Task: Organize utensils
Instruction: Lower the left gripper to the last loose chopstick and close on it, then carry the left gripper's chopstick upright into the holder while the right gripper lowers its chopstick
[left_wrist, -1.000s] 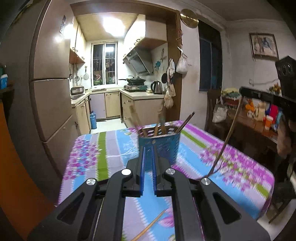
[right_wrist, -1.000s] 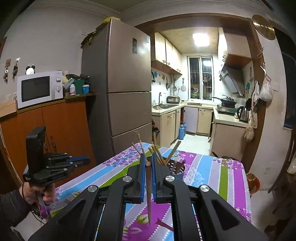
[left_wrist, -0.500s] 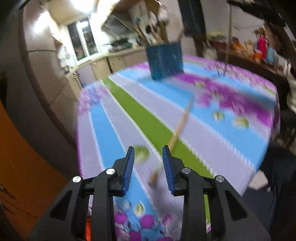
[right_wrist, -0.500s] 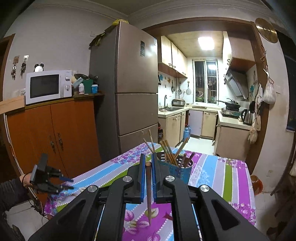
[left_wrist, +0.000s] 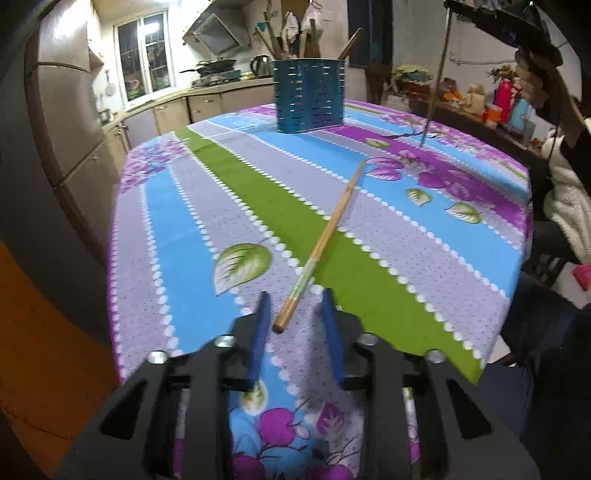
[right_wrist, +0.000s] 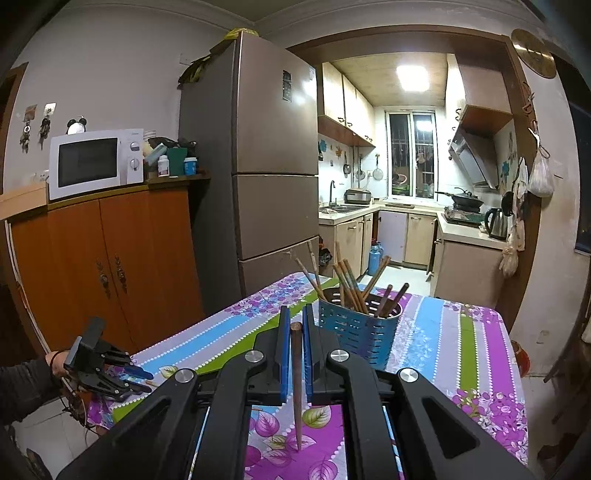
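Note:
A light bamboo chopstick (left_wrist: 325, 236) lies on the flowered tablecloth (left_wrist: 221, 206), its butt end toward me. My left gripper (left_wrist: 295, 306) is low over the table's near edge. Its jaws are closing around that butt end, and a gap still shows on both sides. The left gripper (right_wrist: 144, 380) also shows in the right wrist view, in a hand at the table corner. My right gripper (right_wrist: 295, 317) is shut on a dark chopstick (right_wrist: 296, 387) that hangs tip down above the cloth. Just beyond it stands the blue slotted holder (right_wrist: 356, 332) with several chopsticks; the holder (left_wrist: 308, 98) sits at the table's far end.
A tall fridge (right_wrist: 273, 177) and an orange cabinet (right_wrist: 110, 266) with a microwave (right_wrist: 92, 162) stand left of the table. The kitchen opens behind it. A cluttered sideboard (left_wrist: 491, 107) and a white sleeve (left_wrist: 565, 192) are at the right.
My left gripper dropped from facing the holder to the table's near edge, tilted down, opened, then narrowed around the lying chopstick's end. The right gripper drifted slightly lower, still holding its chopstick.

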